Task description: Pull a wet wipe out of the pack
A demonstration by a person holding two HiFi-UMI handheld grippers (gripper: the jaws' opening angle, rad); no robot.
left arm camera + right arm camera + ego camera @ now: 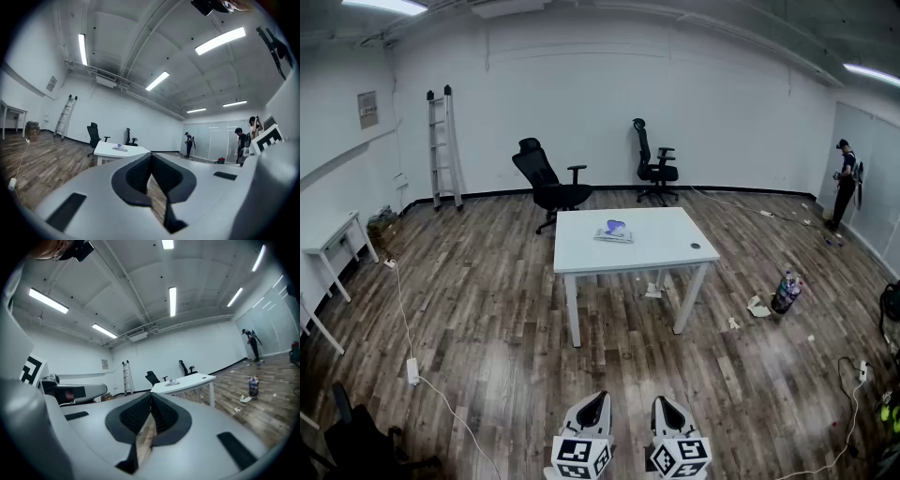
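Head view: flat pack [614,232], rectangular tabletop [661,246]

The wipe pack [614,232] lies on the bench [666,246] — a chair [546,183] just behind it, a second chair [654,164] farther back; ladder [442,145] back left, bottles [786,292] on the floor [487,328] right.

We see bare wooden floor [506,319] open from the left hand-held gripper [596,401] and right hand-held gripper [663,403] at bottom centre up to the desk [661,239] mid-frame; bottles [786,292] stand right of it, two chairs [546,183] behind.
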